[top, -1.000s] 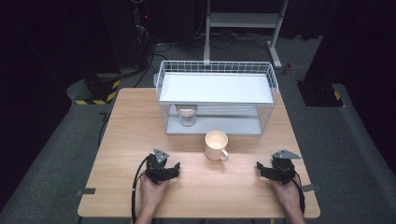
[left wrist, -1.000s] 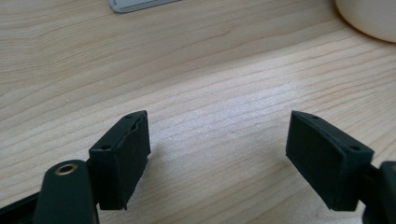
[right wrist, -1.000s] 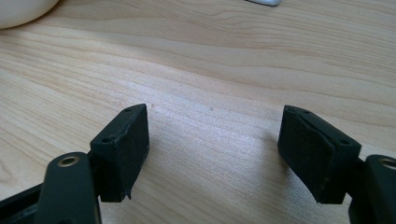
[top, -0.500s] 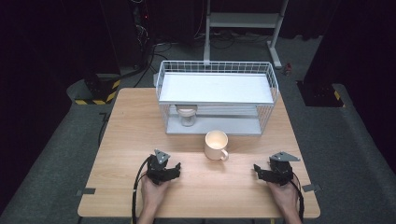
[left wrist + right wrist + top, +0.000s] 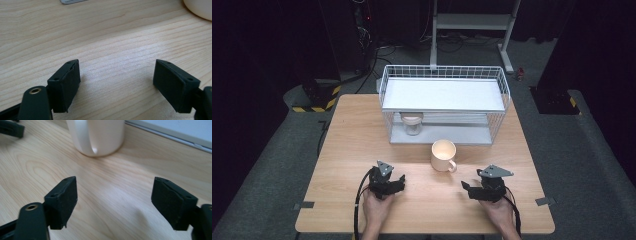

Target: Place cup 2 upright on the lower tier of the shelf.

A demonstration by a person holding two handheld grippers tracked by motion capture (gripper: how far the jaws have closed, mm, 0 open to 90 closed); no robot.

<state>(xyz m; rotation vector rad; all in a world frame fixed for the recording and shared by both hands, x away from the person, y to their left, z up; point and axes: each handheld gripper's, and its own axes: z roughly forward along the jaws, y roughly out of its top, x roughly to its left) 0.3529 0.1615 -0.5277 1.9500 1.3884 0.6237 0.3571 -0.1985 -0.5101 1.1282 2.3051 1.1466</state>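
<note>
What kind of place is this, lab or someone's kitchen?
Most likely a lab or recording studio, not a kitchen. A bare wooden table stands on grey floor among dark surroundings, with cables and a metal stand behind it. On the table, a white wire rack and a mug look like staged props.

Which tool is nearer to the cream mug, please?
Right. The right tool sits just below-right of the cream mug, jaws open toward it; the left tool rests farther off, lower-left.

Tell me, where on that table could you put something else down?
Bare wood lies left of the wire rack and cup, and between the left gripper and right gripper. It is crowded from cup to rack.
</note>
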